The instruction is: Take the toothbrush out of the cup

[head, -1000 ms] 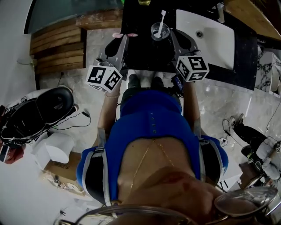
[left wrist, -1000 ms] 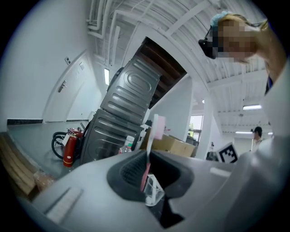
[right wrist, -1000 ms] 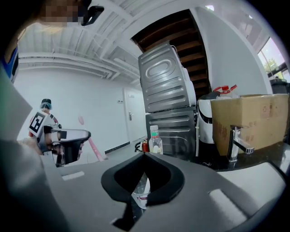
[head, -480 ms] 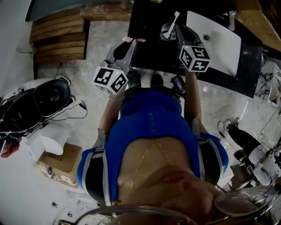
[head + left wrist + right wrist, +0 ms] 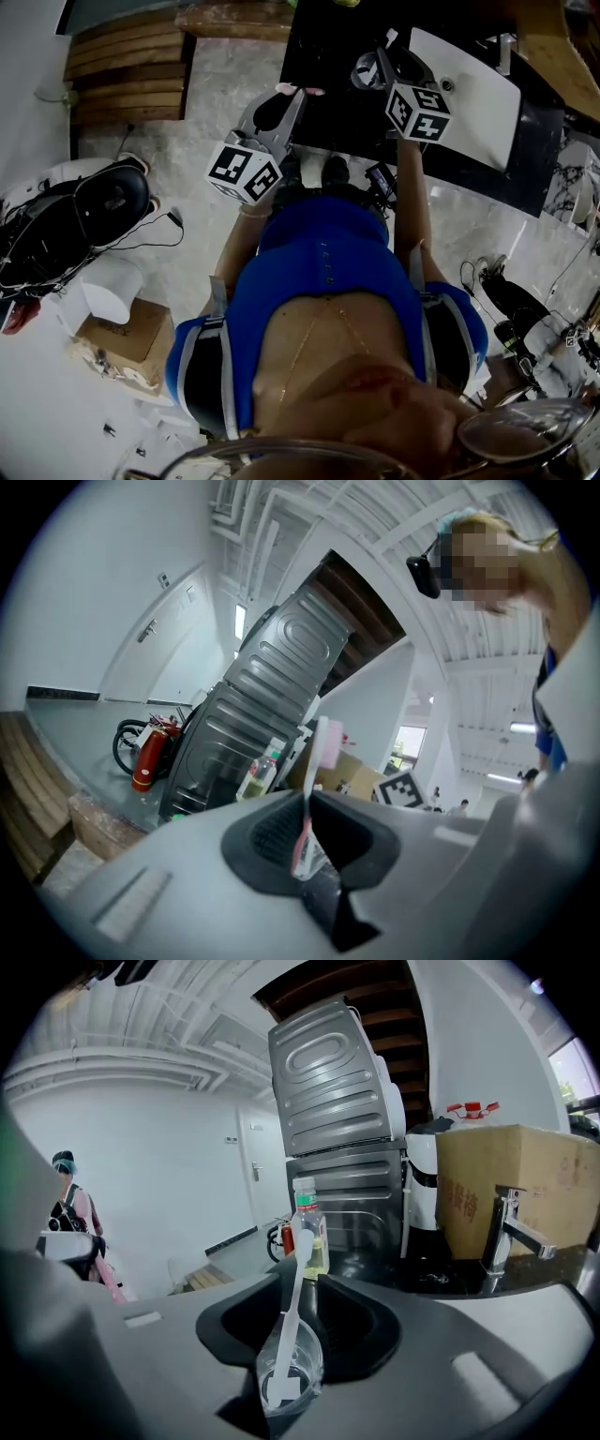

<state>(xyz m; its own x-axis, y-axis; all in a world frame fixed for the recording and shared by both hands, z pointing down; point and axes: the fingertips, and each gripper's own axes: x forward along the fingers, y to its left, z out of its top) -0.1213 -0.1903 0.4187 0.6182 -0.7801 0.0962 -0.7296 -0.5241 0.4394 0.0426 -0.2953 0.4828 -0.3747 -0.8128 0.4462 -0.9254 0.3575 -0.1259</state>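
A clear cup (image 5: 292, 1377) stands on the black counter (image 5: 328, 47) with a white toothbrush (image 5: 291, 1312) leaning upright in it. My right gripper (image 5: 298, 1327) is at the cup (image 5: 366, 71). Its jaws are opening and stand wide on either side of the cup, which sits low between them with the pads apart from it. My left gripper (image 5: 309, 832) is shut on a pink toothbrush (image 5: 321, 757), held up in the air at the counter's left edge (image 5: 292, 92). The pink brush head sticks up above the jaws.
A white sink basin (image 5: 469, 80) lies right of the cup, with a chrome faucet (image 5: 511, 1227) and a cardboard box (image 5: 506, 1185) behind it. A small bottle of yellowish liquid (image 5: 307, 1232) stands behind the cup. A person (image 5: 70, 1213) stands far left.
My right gripper has moved forward until the cup sits between its jaws. My left gripper, still holding the pink toothbrush, has drifted slightly right along the counter's edge.
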